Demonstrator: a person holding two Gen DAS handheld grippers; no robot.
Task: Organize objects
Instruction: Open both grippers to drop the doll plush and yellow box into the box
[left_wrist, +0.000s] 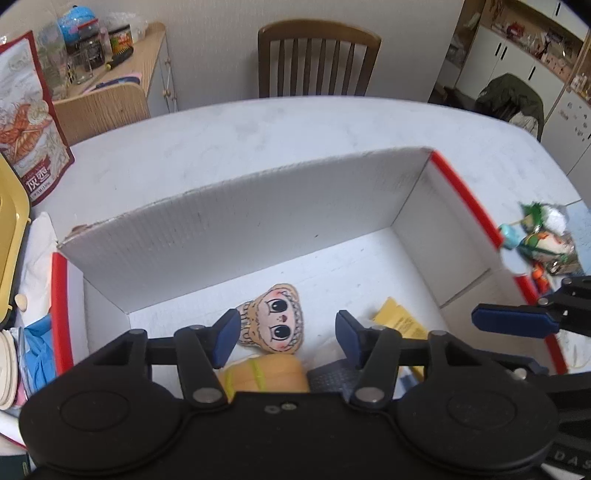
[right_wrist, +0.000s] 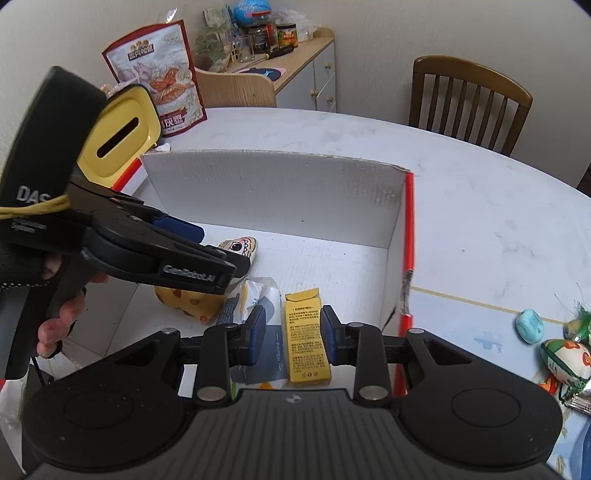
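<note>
Several items already sit in the white corrugated cardboard box (right_wrist: 273, 192) (flat cartoon-face plush (left_wrist: 271, 321), narrow yellow carton (right_wrist: 304, 343)). Small toys (right_wrist: 561, 354) remain on the table outside. Left gripper (left_wrist: 282, 338) is apart and empty; right gripper (right_wrist: 293, 334) is apart, straddling the carton without touching it.

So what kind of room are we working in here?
Most likely a home dining area: a wooden dining chair at a white table, a sideboard with food jars, and a cabinet wall behind.
</note>
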